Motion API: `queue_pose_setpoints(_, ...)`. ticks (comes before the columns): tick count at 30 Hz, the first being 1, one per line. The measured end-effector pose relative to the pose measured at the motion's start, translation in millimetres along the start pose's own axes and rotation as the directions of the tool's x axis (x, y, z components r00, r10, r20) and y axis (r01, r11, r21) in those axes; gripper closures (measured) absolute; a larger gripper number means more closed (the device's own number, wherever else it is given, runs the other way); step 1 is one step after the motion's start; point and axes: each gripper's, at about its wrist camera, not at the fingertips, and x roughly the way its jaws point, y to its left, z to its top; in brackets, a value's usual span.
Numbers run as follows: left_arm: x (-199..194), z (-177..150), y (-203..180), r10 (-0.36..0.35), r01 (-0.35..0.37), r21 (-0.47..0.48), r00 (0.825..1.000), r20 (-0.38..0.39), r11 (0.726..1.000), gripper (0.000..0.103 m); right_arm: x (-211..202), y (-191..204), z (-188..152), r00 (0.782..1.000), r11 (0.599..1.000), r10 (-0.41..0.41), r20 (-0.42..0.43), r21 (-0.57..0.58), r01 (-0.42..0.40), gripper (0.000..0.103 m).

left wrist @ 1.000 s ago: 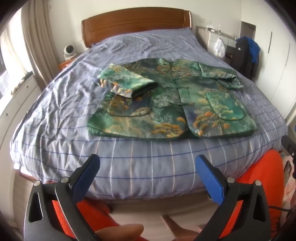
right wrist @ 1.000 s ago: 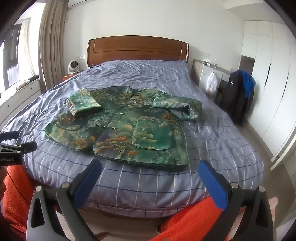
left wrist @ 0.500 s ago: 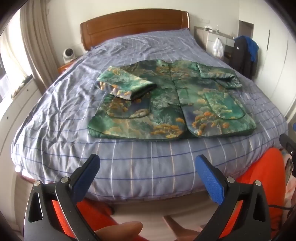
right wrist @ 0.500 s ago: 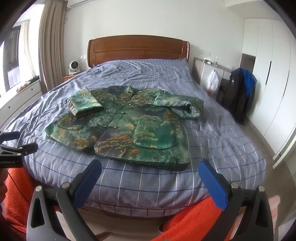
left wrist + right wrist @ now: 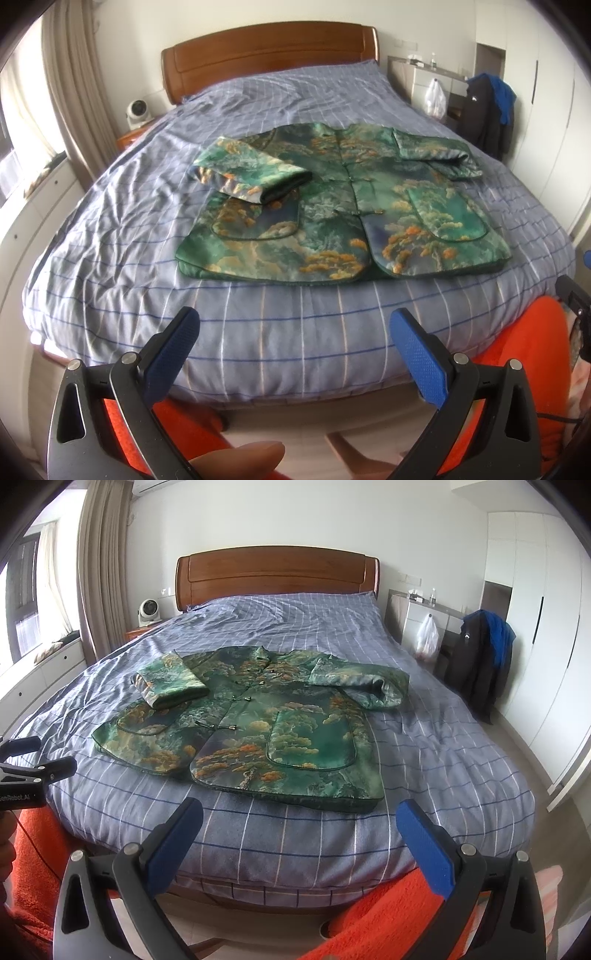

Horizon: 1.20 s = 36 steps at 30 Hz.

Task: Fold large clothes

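A green brocade jacket (image 5: 343,218) with orange and blue tree patterns lies flat, front up, on the bed (image 5: 258,332). Both sleeves are folded in over its chest. It also shows in the right wrist view (image 5: 258,731). My left gripper (image 5: 295,328) is open and empty, held off the foot of the bed, short of the jacket's hem. My right gripper (image 5: 299,816) is open and empty, also off the foot of the bed. The left gripper (image 5: 29,760) shows at the left edge of the right wrist view.
The bed has a blue checked cover and a wooden headboard (image 5: 277,576). A small fan (image 5: 147,613) stands on the left nightstand. A dark jacket (image 5: 480,664) hangs on a chair at the right by white wardrobes. My orange trousers (image 5: 388,915) are below.
Both grippers have shifted slightly, so the jacket sits a little differently in view. The jacket has not moved and both grippers stay open.
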Motion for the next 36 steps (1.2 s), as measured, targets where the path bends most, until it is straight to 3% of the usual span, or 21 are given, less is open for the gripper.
queue_pose_setpoints(36,-4.2,-2.9,-7.4,-0.011,0.010,0.019,1.000,0.007,1.000,0.000,-5.1,1.5,-2.3,1.000,1.000,0.009,0.008,-0.003,-0.009,0.000)
